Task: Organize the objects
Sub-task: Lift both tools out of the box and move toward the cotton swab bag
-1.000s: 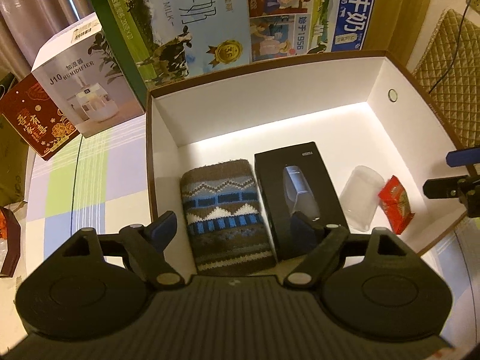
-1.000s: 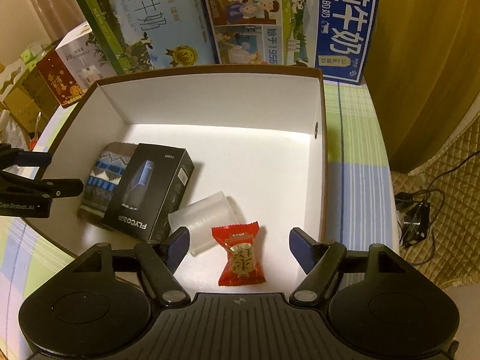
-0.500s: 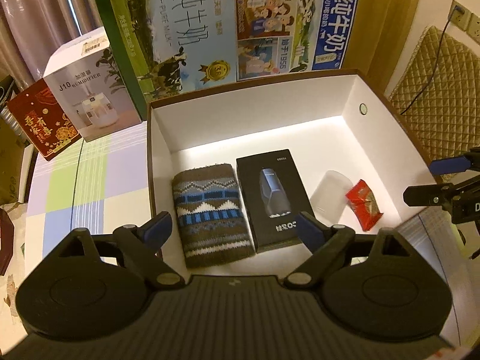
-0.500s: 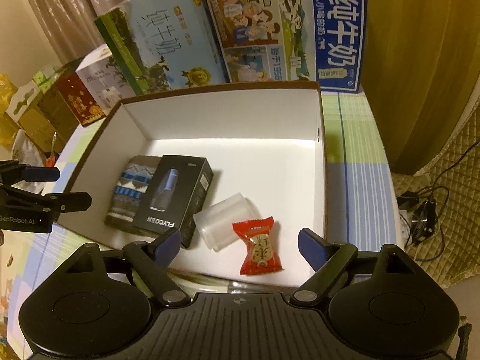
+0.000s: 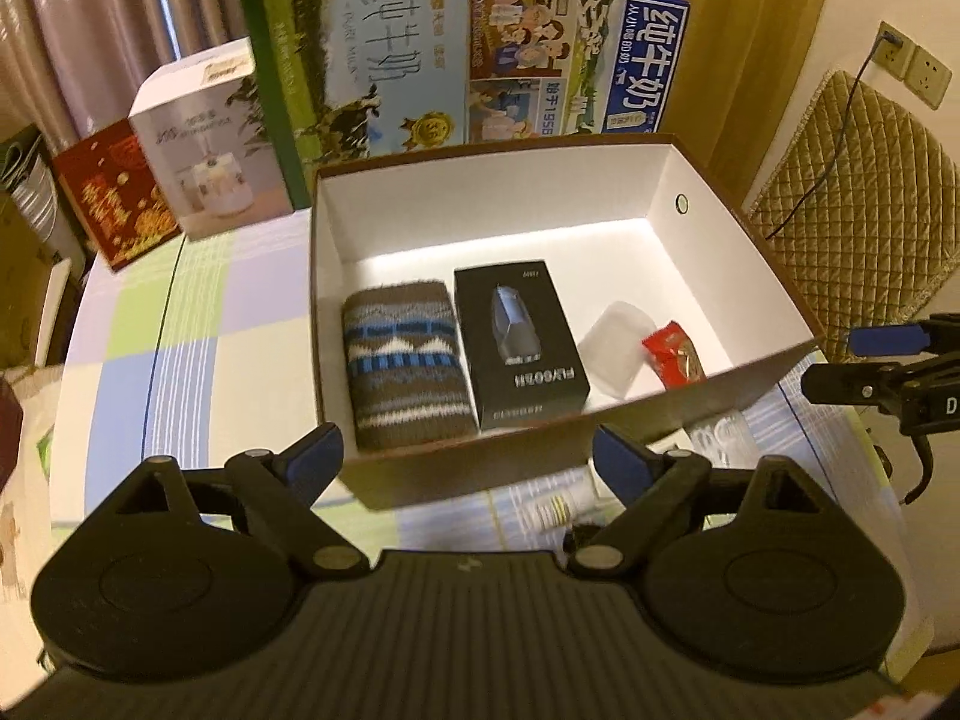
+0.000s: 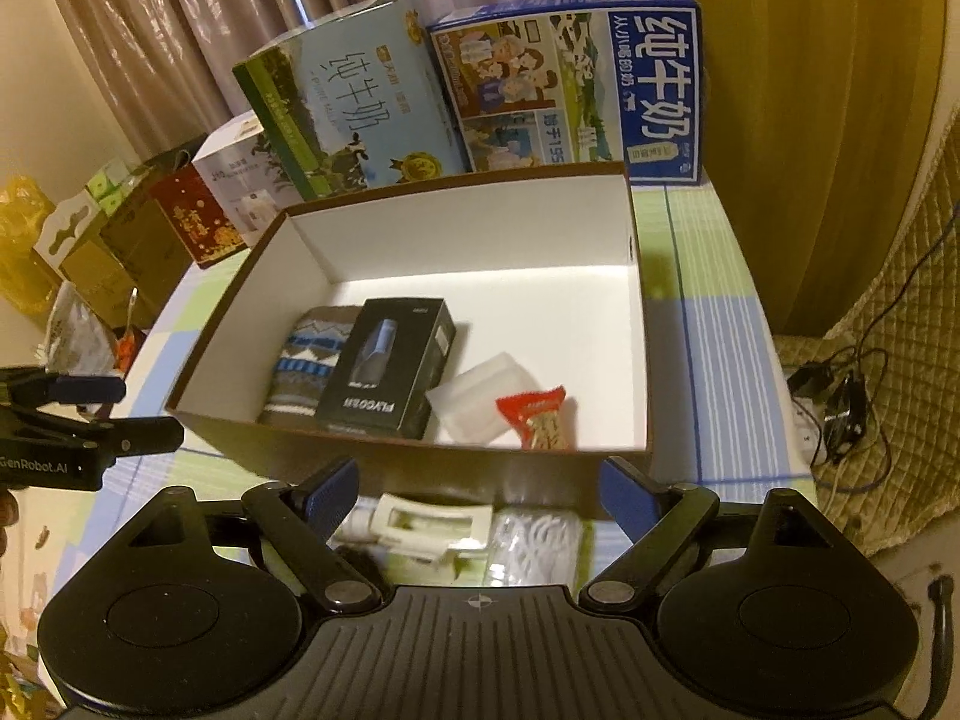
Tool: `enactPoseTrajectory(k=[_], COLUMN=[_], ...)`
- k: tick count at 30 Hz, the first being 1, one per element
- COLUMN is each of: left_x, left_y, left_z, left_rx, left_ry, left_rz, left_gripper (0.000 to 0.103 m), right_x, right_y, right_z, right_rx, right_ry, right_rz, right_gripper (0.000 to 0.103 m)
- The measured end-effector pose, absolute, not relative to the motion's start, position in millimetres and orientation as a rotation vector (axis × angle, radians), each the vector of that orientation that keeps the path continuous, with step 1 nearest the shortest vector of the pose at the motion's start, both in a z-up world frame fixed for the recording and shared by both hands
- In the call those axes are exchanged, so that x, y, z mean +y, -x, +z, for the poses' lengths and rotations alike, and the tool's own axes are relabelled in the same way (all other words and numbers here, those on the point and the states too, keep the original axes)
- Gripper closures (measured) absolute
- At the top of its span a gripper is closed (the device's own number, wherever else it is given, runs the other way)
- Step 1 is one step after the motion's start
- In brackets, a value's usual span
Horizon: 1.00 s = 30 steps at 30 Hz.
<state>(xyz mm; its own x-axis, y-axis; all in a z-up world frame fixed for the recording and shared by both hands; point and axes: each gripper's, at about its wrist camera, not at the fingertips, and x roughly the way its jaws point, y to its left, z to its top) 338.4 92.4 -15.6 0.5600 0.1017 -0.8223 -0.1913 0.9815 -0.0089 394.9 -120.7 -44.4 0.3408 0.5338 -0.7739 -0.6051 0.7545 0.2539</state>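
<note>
- Both grippers — left gripper (image 5: 468, 459) and right gripper (image 6: 480, 489) — gape wide, empty, hovering at the box (image 6: 420, 462)'s six o'clock.
- Sock (image 5: 405, 363), black carton (image 5: 519, 339) and candy (image 6: 537, 414) lie side by side, tidily packed.

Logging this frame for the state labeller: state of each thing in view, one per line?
Left tool: open, empty.
Right tool: open, empty.
Brown cardboard box with white inside: open, no lid on.
Patterned knit pouch: lying flat in box.
Black rectangular product box: closed, flat, beside pouch.
Clear plastic container: in box.
Red snack packet: sealed, in box.
</note>
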Motion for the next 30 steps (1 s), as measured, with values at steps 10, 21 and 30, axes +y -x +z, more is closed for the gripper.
enactPoseTrajectory(k=[10, 21, 30], left_x=[80, 59, 51], left_y=[-296, -267, -245], left_z=[-20, -35, -54], left_rx=[0.978, 1.01, 1.052], left_ry=[0.133, 0.145, 0.184], left_rz=[0.21, 0.223, 0.226], left_gripper=[0.015, 0.015, 0.015], right_x=[-135, -152, -160], right_y=[-363, -333, -316], right_z=[-43, -55, -68], right_rx=[0.975, 1.01, 1.05], right_ry=[0.057, 0.045, 0.045], right_rz=[0.734, 0.721, 0.712], right_gripper=[0.018, 0.018, 0.018])
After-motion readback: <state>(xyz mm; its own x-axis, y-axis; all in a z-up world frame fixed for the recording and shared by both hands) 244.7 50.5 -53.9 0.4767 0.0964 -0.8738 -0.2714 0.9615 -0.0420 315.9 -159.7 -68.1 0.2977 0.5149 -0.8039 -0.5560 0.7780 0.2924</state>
